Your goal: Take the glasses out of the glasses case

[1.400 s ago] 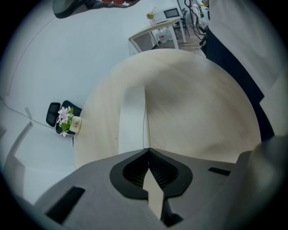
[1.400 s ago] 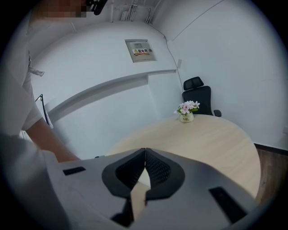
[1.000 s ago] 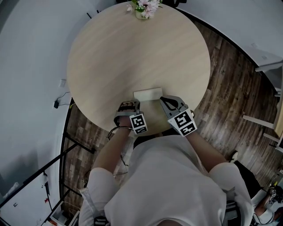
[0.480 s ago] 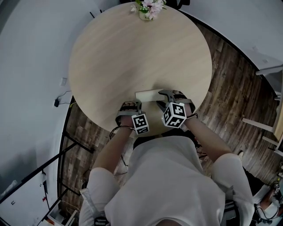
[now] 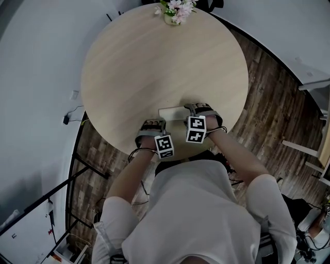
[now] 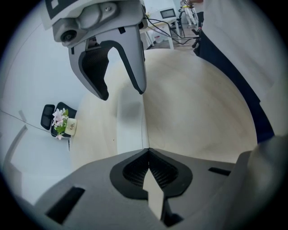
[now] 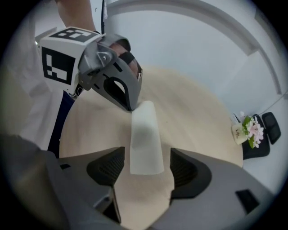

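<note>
While the case [image 5: 172, 111] looks closed, left gripper [image 6: 148, 152] is pinched together at its end, right gripper [image 7: 145, 170] is opening astride it; glasses not out.

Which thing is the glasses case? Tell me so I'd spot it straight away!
Find the big round wooden table. Near its edge closest to the person lies the glasses case, a long, pale box lying flat. Unlike the little pot of pink flowers at the far edge, it is plain, with no colour on it.
</note>
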Demonstrator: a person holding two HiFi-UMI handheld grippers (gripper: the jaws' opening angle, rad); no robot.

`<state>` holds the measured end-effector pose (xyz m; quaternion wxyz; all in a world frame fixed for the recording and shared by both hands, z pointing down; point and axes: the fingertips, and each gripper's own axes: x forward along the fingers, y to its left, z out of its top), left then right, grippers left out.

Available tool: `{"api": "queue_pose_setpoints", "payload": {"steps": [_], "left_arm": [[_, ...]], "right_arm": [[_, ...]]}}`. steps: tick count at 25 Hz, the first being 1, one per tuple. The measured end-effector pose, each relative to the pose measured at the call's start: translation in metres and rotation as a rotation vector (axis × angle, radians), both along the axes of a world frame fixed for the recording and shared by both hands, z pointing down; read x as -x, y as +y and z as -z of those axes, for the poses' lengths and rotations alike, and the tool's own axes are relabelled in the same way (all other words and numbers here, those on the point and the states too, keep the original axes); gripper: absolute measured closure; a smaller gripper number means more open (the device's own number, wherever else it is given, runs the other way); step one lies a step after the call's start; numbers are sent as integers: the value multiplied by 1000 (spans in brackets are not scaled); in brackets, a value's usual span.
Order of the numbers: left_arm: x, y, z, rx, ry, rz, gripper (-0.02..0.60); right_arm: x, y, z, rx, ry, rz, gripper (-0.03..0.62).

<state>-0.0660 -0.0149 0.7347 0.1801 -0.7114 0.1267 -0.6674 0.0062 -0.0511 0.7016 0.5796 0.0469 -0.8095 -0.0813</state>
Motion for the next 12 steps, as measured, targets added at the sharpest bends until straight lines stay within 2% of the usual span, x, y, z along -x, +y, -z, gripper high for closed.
{"api": "queue_pose_setpoints", "payload": {"steps": [9, 12], "left_arm": [[1, -1, 0, 8, -8, -12, 577], [1, 0, 0, 11, -15, -26, 577]], "right_arm": [[2, -3, -27, 30, 122, 115, 319], [2, -4, -30, 27, 133, 125, 319]]}}
